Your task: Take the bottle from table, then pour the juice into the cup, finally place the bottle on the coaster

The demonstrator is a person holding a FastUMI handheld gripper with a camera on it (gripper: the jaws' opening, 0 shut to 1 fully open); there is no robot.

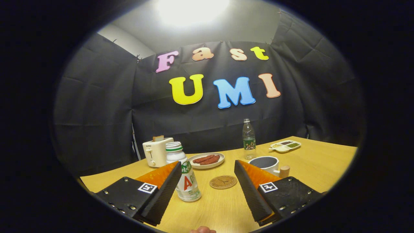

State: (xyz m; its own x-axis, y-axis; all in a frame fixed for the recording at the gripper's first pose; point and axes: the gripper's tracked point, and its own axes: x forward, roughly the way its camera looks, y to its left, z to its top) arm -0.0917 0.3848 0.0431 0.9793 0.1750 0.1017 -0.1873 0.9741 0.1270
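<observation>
A small white juice bottle (pixel 185 176) with a green-ringed neck and a printed label stands upright on the wooden table (pixel 317 168), right beside the inner face of the left finger. My gripper (pixel 207 170) is open, its fingers wide apart, and nothing is pressed between them. A round brown coaster (pixel 223 182) lies on the table between the fingers, a little beyond the bottle. Behind the right finger stands a white cup (pixel 266 163) with a wooden handle; the finger hides part of it.
Beyond the fingers stand a plate of sausages (pixel 207 160), a cream toaster (pixel 156 151) with a slice in it, a clear water bottle (pixel 248 139) and a white divided dish (pixel 286 146). A fingertip (pixel 202 230) shows at the near table edge.
</observation>
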